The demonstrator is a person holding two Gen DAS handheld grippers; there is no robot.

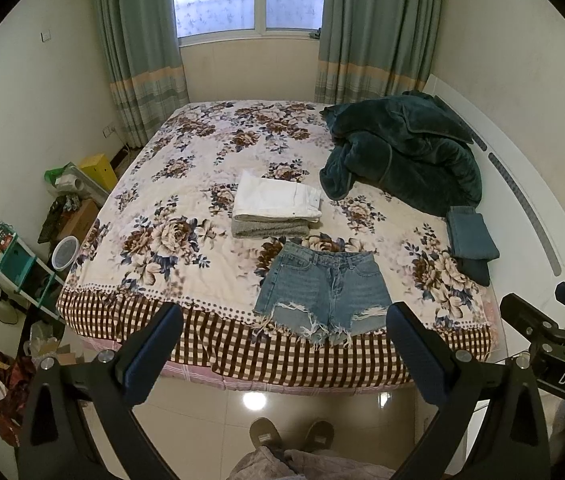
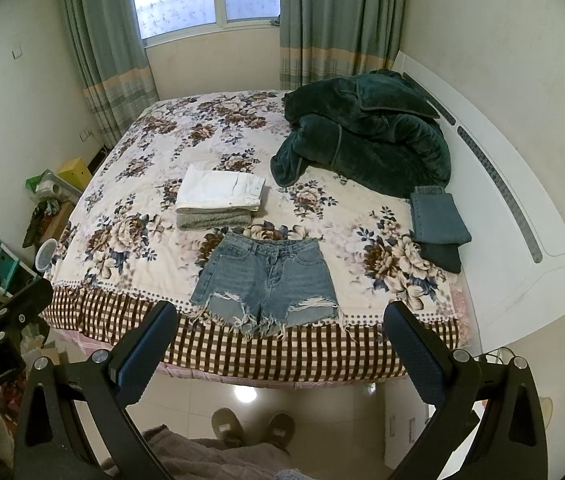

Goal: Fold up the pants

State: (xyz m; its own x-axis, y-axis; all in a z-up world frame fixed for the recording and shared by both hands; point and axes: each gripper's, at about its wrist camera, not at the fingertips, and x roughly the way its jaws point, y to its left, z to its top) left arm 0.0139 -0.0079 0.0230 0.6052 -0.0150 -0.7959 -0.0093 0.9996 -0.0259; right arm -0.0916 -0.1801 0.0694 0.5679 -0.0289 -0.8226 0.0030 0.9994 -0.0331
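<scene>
The left hand-held gripper (image 1: 282,344) hangs wide open and empty over the floor, short of the bed (image 1: 154,320). The shorts (image 1: 322,284) lie flat ahead at the near edge, waistband far, frayed hems toward the person, waist running left to right. The right hand-held gripper (image 2: 282,342), equally spread and empty, looks about as near. Its body reads "DAS"; the left's reads "GenRobot.AI".
</scene>
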